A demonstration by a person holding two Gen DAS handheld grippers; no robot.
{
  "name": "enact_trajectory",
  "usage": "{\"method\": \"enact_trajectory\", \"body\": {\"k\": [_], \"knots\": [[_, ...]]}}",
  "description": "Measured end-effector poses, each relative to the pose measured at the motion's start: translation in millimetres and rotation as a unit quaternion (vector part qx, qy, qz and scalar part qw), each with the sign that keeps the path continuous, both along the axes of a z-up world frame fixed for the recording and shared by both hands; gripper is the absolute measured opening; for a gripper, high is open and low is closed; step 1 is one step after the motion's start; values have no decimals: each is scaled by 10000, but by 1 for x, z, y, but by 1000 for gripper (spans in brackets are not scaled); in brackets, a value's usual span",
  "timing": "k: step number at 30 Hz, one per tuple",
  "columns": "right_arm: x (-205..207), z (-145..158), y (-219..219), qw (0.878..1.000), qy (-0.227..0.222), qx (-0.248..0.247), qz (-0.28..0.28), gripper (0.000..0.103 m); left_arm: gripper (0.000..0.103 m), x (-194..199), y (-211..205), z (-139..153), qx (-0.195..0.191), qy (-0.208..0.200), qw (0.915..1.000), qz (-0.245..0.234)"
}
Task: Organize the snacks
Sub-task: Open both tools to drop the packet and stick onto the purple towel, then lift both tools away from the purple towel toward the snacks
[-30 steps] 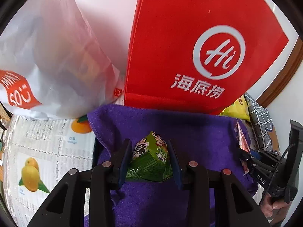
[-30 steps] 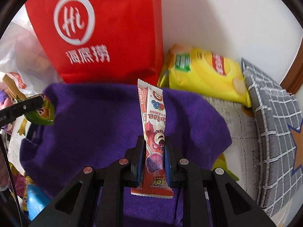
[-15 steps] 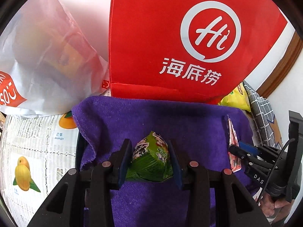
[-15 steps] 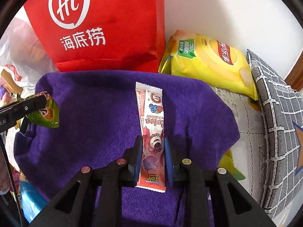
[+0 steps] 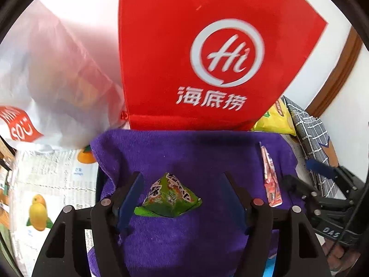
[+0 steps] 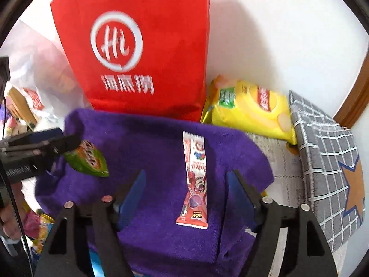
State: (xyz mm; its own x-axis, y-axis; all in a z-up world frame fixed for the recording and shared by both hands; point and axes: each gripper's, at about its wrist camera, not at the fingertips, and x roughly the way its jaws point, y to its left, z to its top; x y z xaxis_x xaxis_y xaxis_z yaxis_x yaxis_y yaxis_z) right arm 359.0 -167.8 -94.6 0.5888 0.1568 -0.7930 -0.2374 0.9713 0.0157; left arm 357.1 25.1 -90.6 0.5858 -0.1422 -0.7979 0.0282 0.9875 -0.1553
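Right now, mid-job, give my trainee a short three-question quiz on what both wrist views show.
1. True or false: the left gripper has its fingers closed on the green snack packet.
2. The pink stick snack lies on which surface? A) the purple towel B) the grey checked cushion C) the yellow chip bag
3. Fill in: directly behind the towel stands a large ____ bag with a white "Hi" logo.

Key
1. False: both fingers stand apart from the packet, which lies on the towel.
2. A, lying between the open fingers of the right gripper.
3. red
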Motion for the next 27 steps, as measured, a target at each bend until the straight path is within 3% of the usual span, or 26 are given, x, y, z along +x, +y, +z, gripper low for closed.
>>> {"method": "enact_trajectory", "body": {"k": [6, 10, 13, 18, 22, 27], "knots": [[-26, 40, -17, 9980, -500, 172, -351, 83, 69, -27, -11, 38, 304, -488, 9983, -24], [-52, 50, -30, 9967, -644, 468, -183, 83, 69, -46, -11, 58, 231, -824, 9963, -44], [-71, 51, -41, 9955, -721, 497, -364, 83, 69, -63, -12, 66, 310, -909, 9954, -9], [-101, 48, -62, 9952, -615, 427, -624, 83, 69, -95, -10, 75, 83, -910, 9958, -74], [-133, 39, -82, 9934, -602, 668, -712, 83, 69, -118, -8, 72, 52, -656, 9977, -157], [-164, 26, -91, 9938, -658, 201, -869, 83, 69, -144, -3, 60, 32, -555, 9984, -79]]}}
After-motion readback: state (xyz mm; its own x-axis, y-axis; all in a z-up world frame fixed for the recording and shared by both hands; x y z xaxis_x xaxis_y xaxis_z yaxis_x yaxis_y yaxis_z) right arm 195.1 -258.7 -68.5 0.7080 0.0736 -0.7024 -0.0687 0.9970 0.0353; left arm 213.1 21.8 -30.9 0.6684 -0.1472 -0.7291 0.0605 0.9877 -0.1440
